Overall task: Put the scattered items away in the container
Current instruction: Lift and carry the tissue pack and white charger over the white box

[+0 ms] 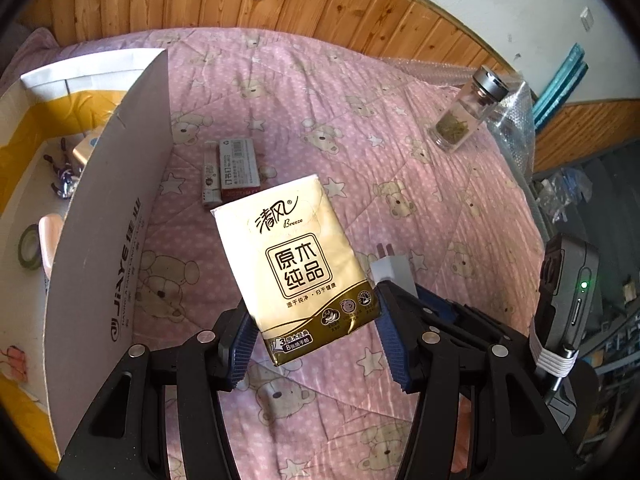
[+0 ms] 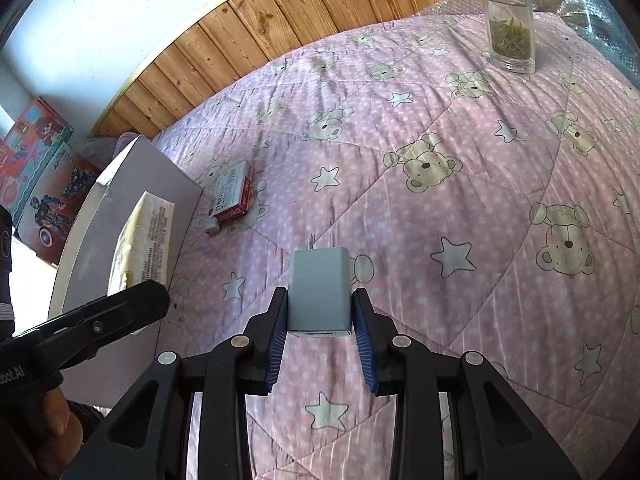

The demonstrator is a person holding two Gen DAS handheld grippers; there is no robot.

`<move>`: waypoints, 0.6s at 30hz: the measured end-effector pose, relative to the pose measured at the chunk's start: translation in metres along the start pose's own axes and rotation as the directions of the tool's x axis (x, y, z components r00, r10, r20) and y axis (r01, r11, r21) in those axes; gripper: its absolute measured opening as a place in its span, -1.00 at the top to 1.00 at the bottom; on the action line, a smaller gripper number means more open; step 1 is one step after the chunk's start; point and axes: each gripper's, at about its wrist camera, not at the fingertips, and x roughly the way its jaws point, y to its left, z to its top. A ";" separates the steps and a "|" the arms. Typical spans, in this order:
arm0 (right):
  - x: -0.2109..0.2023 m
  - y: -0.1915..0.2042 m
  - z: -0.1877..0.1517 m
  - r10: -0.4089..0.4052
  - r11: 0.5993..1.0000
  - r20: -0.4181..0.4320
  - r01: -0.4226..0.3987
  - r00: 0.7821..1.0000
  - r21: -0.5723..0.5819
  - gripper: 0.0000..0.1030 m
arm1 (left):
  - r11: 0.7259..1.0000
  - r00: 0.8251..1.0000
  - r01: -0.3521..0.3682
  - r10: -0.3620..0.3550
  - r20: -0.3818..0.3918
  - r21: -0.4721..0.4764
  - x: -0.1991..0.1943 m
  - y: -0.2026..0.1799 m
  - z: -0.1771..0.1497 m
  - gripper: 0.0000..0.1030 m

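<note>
The left gripper (image 1: pixel 316 340) points steeply down over the pink bear-print quilt (image 1: pixel 400 208) and clamps a gold tissue pack (image 1: pixel 298 264) by its lower end between its blue pads (image 1: pixel 239 354); the pack stands up out of the jaws, tilted a little to the left and clear of the bedding. Just to its left rises the flap of the open cardboard box (image 1: pixel 108 216), where a roll of tape (image 1: pixel 30 246) and a few small items lie inside. The right gripper (image 2: pixel 320 340), also angled downward, grips a white USB charger (image 2: pixel 320 290) by its sides, prongs pointing away from the camera and the port end toward it, held above the quilt. In the right wrist view the left gripper's black finger enters from the left edge, the tissue pack's back face showing beside the box wall, and part of a hand (image 2: pixel 52 432) appears at the lower left. Near the box's far corner a red-and-white small box (image 1: pixel 238 170) and a lighter (image 1: pixel 210 178) lie side by side on the quilt. A glass jar of tea leaves (image 2: pixel 510 28) stands well apart near the far right edge.
</note>
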 end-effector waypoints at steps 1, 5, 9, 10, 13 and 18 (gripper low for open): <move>-0.002 0.002 -0.001 0.001 1.000 0.001 -0.001 1.000 -0.005 0.35 | 1.000 1.000 0.002 -0.002 0.007 0.002 -0.004 0.000 -0.002 -0.11; -0.011 0.008 -0.008 0.004 1.000 0.007 -0.004 1.000 -0.026 0.35 | 1.000 0.999 0.006 -0.007 0.034 0.009 -0.023 -0.002 -0.011 -0.11; -0.020 0.014 -0.017 0.011 0.999 0.008 -0.011 1.000 -0.041 0.35 | 1.000 0.999 0.011 -0.011 0.050 0.005 -0.037 0.002 -0.022 -0.11; -0.022 0.016 -0.019 0.013 0.999 0.007 -0.013 1.000 -0.045 0.35 | 1.000 0.998 0.013 -0.013 0.054 0.004 -0.040 0.003 -0.025 -0.11; -0.029 0.022 -0.026 0.018 0.998 0.010 -0.017 1.000 -0.063 0.35 | 1.000 0.998 0.021 -0.021 0.060 -0.005 -0.050 0.007 -0.035 -0.11; -0.044 0.034 -0.035 0.023 0.995 0.031 -0.020 0.999 -0.098 0.35 | 1.000 0.997 0.027 -0.026 0.076 -0.009 -0.064 0.010 -0.047 -0.11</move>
